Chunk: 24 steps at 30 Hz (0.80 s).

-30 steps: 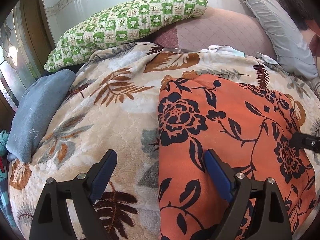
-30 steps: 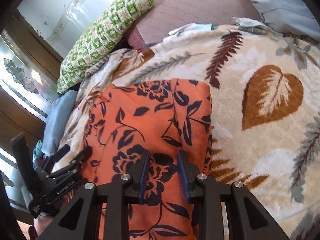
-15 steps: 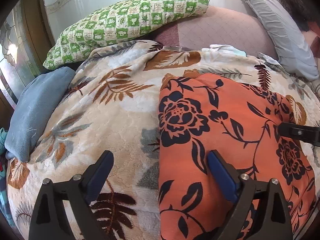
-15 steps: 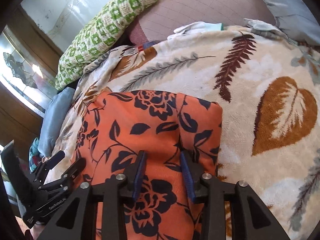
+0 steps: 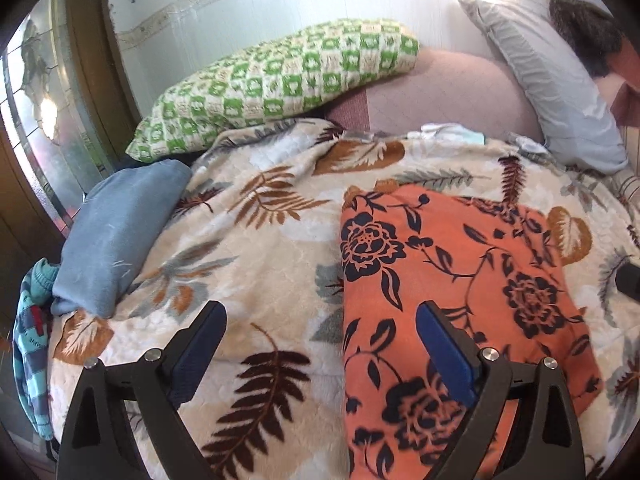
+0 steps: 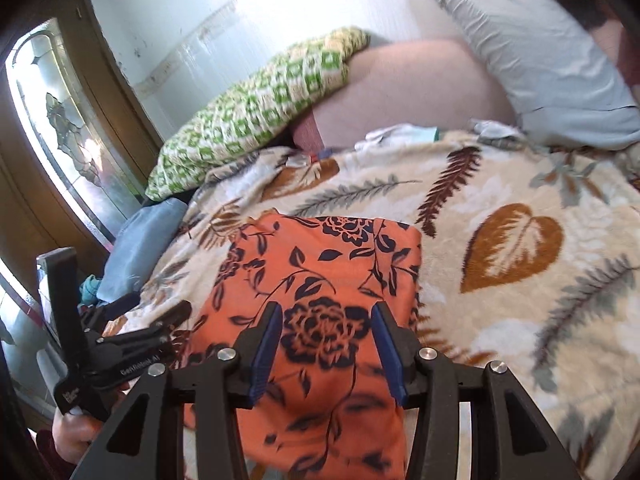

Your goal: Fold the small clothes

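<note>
An orange garment with a dark flower print (image 5: 460, 280) lies folded flat on the leaf-patterned blanket (image 5: 248, 248). My left gripper (image 5: 320, 320) is open and empty above the garment's left edge, one finger over the blanket, one over the cloth. In the right wrist view the garment (image 6: 320, 264) lies in front of my right gripper (image 6: 326, 312), which is open and holds nothing. The left gripper (image 6: 132, 344) shows at the lower left there.
A green checked pillow (image 5: 272, 84), a pink bolster (image 5: 444, 92) and a grey pillow (image 5: 552, 84) lie along the wall. A blue folded cloth (image 5: 116, 232) and striped clothes (image 5: 28, 340) lie at the left bed edge, beside a wooden glass door (image 6: 60, 128).
My right gripper has opened wider and pulled back up off the orange garment. My left gripper has drawn back a little and stays open.
</note>
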Tool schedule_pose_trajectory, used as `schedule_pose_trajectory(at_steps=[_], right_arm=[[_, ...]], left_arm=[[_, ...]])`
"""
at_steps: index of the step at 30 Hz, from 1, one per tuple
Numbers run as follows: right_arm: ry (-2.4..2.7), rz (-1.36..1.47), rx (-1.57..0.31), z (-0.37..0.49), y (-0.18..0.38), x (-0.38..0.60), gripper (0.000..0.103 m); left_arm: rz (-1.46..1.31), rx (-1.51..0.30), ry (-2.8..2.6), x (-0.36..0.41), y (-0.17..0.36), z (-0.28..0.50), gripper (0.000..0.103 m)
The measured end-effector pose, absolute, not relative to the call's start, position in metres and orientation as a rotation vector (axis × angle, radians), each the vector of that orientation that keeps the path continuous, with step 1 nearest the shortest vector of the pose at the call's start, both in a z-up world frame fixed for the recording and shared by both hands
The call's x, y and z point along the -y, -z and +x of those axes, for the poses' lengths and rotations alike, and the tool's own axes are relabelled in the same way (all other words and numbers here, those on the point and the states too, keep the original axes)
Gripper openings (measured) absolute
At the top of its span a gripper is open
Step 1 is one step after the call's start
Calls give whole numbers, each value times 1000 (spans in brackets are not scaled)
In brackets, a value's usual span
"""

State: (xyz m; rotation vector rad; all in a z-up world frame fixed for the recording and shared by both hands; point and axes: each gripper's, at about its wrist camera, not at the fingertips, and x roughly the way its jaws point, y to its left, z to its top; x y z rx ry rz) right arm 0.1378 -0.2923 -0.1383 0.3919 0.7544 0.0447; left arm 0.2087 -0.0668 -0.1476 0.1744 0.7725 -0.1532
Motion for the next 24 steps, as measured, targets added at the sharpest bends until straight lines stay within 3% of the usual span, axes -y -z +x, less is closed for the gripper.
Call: schedule_pose_trajectory(at_steps=[24], right_arm=[[-66,263,-549,-21,-3,249,56]], left_arm=[[145,-492,122,32,-21,40,97]])
